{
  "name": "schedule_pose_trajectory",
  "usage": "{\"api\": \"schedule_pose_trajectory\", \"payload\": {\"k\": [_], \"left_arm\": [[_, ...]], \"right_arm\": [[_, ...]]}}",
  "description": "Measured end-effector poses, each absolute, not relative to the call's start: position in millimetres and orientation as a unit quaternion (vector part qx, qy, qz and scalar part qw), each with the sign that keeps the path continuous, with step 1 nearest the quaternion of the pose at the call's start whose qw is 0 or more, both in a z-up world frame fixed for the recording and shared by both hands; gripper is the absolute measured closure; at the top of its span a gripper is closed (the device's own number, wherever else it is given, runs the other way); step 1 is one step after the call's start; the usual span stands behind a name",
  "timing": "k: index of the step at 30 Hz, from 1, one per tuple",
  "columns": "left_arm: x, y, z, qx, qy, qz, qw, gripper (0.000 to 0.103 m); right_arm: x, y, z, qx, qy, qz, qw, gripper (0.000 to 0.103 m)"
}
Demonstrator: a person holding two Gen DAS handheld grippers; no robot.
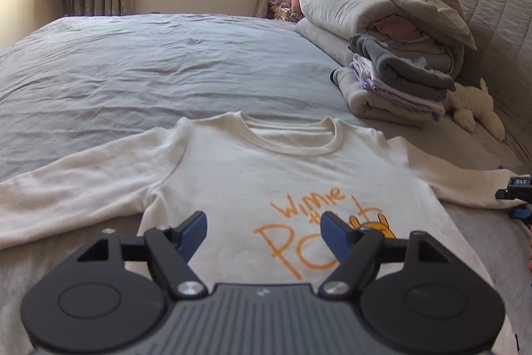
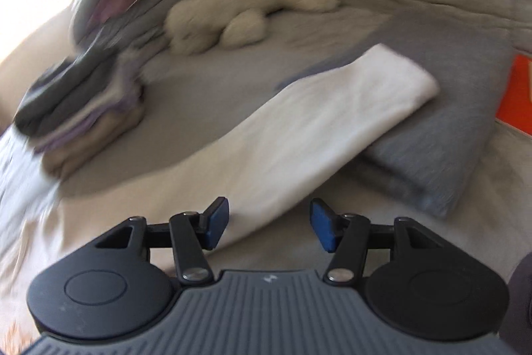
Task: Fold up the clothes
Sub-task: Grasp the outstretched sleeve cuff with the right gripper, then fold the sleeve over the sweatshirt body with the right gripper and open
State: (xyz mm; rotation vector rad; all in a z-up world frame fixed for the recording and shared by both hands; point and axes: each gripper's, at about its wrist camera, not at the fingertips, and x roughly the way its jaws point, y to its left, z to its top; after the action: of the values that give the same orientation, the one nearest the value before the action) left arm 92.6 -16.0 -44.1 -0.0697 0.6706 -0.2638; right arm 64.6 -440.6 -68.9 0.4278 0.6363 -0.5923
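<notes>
A white long-sleeved sweatshirt (image 1: 272,178) with orange lettering lies flat, front up, on the bed, both sleeves spread out sideways. My left gripper (image 1: 264,233) hovers open over its lower chest, nothing between the blue pads. In the right wrist view the shirt's right sleeve (image 2: 319,128) stretches away from me, its cuff resting on a folded grey cloth (image 2: 442,138). My right gripper (image 2: 269,227) stands open just above the near part of that sleeve, holding nothing. The right gripper's tip (image 1: 518,198) also shows at the right edge of the left wrist view.
A stack of folded clothes (image 1: 395,85) sits on the bed (image 1: 149,72) at the right, behind it rolled quilts (image 1: 382,5) and a white plush toy (image 1: 475,108). A padded headboard (image 1: 492,9) lines the right side. An orange object (image 2: 518,92) lies at the far right.
</notes>
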Motion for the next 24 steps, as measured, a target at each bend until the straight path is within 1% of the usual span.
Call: {"api": "schedule_pose_trajectory", "payload": {"k": [2,3,5,6,7,9,16,20,24], "left_arm": [[97.1,-13.2,-43.9,-0.039,0.320,-0.129,0.938,0.027],[99.8,-11.6,-44.6,-0.044,0.318,-0.128,0.938,0.027],[106.2,-8.8,-46.6,-0.057,0.318,-0.128,0.938,0.027],[109.2,-7.6,-47.8,-0.064,0.318,-0.129,0.937,0.027],[112.1,-6.6,-49.2,-0.070,0.321,-0.130,0.936,0.028],[116.6,-5.4,-52.3,-0.081,0.327,-0.135,0.932,0.031],[124.3,-3.9,-59.1,-0.109,0.349,-0.157,0.917,0.038],[125.2,-2.8,-59.6,-0.125,0.354,-0.168,0.911,0.038],[123.6,-5.2,-59.3,-0.122,0.352,-0.170,0.912,0.038]], "right_arm": [[66.3,-449.3,-70.3,0.215,0.290,-0.307,0.881,0.050],[67.1,-453.7,-71.0,0.219,0.282,-0.319,0.878,0.055],[68.8,-462.4,-72.4,0.228,0.266,-0.341,0.872,0.068],[69.9,-460.0,-72.5,0.223,0.262,-0.344,0.874,0.077],[71.1,-457.0,-72.7,0.218,0.259,-0.345,0.875,0.084],[73.3,-449.6,-69.7,0.207,0.250,-0.344,0.881,0.092],[85.5,-397.4,-36.2,0.136,0.203,-0.272,0.931,0.093],[84.6,-357.3,-18.7,0.082,0.188,-0.202,0.958,0.093],[84.2,-319.7,-12.5,0.041,0.185,-0.140,0.972,0.093]]}}
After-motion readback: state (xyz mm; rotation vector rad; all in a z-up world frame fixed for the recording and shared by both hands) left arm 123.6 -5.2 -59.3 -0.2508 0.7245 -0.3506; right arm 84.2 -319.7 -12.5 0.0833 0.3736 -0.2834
